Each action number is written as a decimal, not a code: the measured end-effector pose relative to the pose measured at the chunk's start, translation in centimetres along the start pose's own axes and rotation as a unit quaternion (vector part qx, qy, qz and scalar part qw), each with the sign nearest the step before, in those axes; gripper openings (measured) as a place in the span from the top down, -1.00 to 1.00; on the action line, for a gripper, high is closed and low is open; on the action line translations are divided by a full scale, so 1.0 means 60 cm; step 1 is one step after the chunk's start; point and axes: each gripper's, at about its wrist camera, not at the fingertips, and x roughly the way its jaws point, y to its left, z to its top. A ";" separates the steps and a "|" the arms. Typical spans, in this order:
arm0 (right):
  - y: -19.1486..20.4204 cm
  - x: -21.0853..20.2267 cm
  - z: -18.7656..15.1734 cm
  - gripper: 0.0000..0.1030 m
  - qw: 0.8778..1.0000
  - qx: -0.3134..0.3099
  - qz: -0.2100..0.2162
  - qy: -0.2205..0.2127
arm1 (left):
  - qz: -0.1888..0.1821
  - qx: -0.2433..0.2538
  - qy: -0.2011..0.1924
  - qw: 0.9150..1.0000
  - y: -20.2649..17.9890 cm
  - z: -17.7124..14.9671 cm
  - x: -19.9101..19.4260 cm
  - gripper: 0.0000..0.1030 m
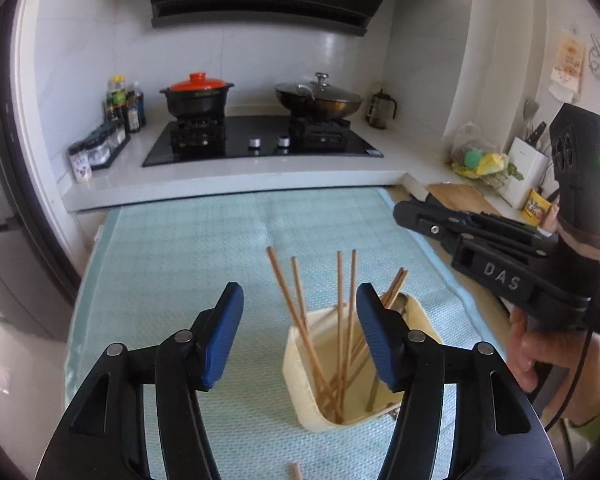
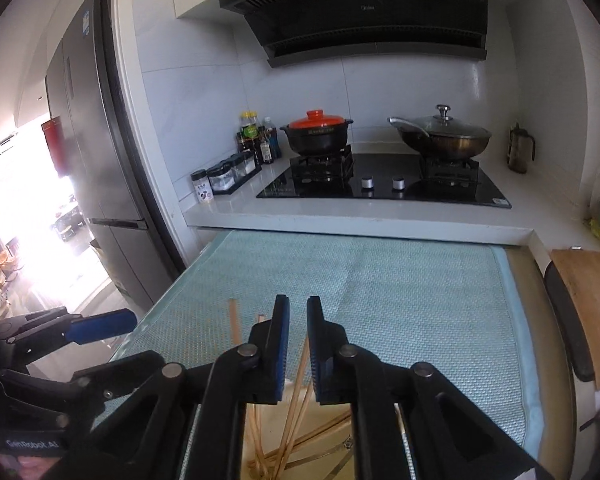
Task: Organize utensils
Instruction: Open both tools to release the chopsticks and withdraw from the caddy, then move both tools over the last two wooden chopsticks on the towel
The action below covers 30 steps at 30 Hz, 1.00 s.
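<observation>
A cream utensil holder (image 1: 300, 392) stands on the teal mat (image 1: 172, 264), and several wooden chopsticks (image 1: 340, 320) lean upright in it beside a metal utensil (image 1: 400, 303). My left gripper (image 1: 300, 320) is open just in front of and above the holder, nothing between its blue pads. One loose chopstick end (image 1: 296, 472) lies on the mat below it. My right gripper (image 2: 298, 322) hovers over the holder with its jaws a narrow gap apart; chopsticks (image 2: 288, 432) show below through the gap, unpinched. From the left wrist view the right gripper (image 1: 404, 212) comes in from the right, held by a hand (image 1: 540, 356).
A raised counter ledge (image 1: 228, 184) borders the mat's far edge, carrying a black hob (image 1: 260, 140), a red-lidded pot (image 1: 198, 96), a lidded wok (image 1: 320, 98) and spice jars (image 1: 100, 148). A wooden cutting board (image 2: 588, 300) lies right; a fridge (image 2: 96, 200) stands left.
</observation>
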 end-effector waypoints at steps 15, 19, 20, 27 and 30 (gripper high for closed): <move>0.125 -0.294 -0.192 -0.21 0.983 -0.170 -0.043 -0.046 | 0.139 0.128 -0.006 0.982 0.037 -0.215 -0.300 -0.91; 0.137 -0.315 -0.295 -0.21 0.981 -0.181 -0.068 -0.024 | 0.111 0.071 0.008 0.991 0.029 -0.298 -0.305 -0.91; 0.136 -0.318 -0.320 -0.21 0.983 -0.172 -0.069 -0.016 | 0.107 0.056 0.009 0.993 0.025 -0.320 -0.300 -0.91; 0.109 -0.314 -0.469 -0.21 0.993 -0.079 -0.076 0.046 | 0.059 -0.068 0.045 0.995 0.022 -0.439 -0.227 -0.91; 0.095 -0.313 -0.511 -0.21 0.992 -0.054 -0.094 0.068 | 0.061 -0.098 0.056 0.992 0.031 -0.466 -0.202 -0.91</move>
